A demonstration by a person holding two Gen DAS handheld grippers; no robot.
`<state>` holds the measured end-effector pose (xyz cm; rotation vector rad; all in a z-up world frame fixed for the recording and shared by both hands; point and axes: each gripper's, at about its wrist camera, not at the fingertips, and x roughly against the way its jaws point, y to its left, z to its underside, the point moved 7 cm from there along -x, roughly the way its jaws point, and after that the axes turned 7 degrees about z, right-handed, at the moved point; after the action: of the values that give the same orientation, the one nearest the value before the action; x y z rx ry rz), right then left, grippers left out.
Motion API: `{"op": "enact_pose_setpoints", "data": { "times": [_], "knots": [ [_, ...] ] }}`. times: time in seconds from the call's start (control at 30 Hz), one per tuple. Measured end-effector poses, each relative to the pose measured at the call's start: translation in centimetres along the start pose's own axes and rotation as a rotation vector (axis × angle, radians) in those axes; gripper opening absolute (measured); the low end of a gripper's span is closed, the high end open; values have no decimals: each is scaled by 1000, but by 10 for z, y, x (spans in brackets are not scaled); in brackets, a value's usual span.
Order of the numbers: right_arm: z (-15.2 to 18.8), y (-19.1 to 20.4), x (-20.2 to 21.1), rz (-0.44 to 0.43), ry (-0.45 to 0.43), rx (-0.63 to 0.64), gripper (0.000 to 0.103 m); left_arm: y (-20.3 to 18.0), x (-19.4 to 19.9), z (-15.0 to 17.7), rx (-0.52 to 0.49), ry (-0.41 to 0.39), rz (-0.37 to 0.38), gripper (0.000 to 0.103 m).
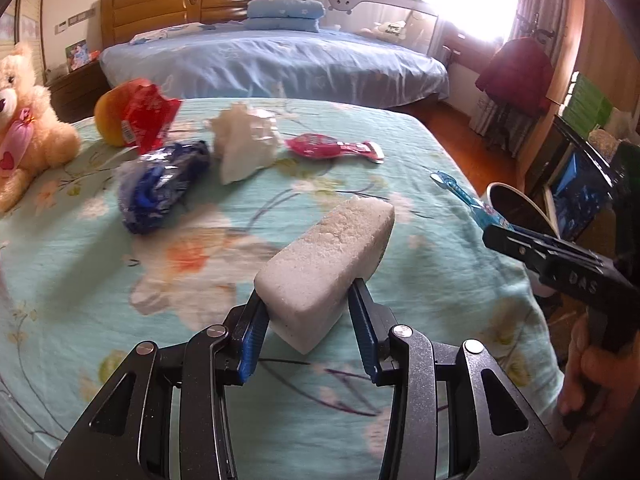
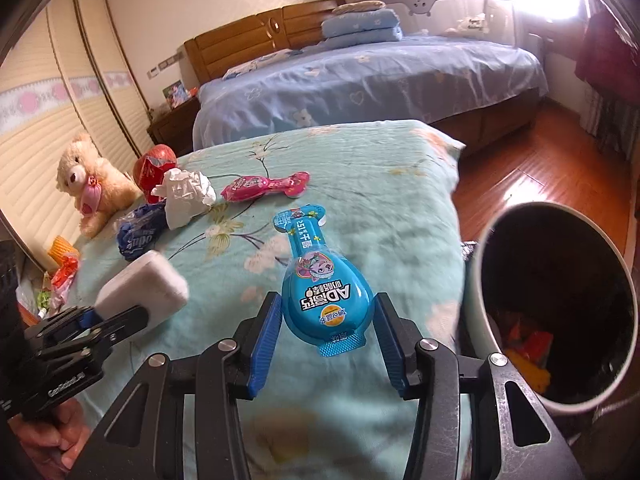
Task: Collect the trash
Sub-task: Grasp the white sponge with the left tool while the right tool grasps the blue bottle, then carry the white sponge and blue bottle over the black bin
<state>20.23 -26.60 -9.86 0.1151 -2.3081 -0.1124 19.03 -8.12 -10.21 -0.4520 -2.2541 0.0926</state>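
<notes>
My left gripper (image 1: 308,292) is shut on a white foam block (image 1: 328,248), held just above the teal floral bedspread (image 1: 80,280). In the right wrist view the same block (image 2: 144,280) shows at the left. My right gripper (image 2: 326,300) is shut on a blue drink pouch (image 2: 320,280) with a cartoon label, near the bed's right edge. A dark trash bin (image 2: 480,264) with a pale rim stands on the floor right of it, with colourful scraps inside. On the bed lie a crumpled white bag (image 1: 244,140), a blue wrapper (image 1: 160,188), a red wrapper (image 1: 148,116) and a pink pouch (image 1: 328,146).
A cream teddy bear (image 1: 28,120) sits at the bed's left side, with an orange ball (image 1: 108,116) behind the red wrapper. A second bed with blue sheets (image 1: 280,64) stands beyond. Wooden floor (image 2: 540,168) lies to the right. A hand (image 2: 48,436) grips the left tool.
</notes>
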Motion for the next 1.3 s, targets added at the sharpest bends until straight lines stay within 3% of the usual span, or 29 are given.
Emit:
{"op": "enact_pose_setpoints", "data": {
  "times": [0.37,1.3],
  "knots": [
    [14,-20,30,19,-41,-50,47,-42,-6,-2,-54,6,38,39],
    [33,-109,63,148,-85,-185,47,-132,-32,-19,-186,30,118,39]
  ]
}}
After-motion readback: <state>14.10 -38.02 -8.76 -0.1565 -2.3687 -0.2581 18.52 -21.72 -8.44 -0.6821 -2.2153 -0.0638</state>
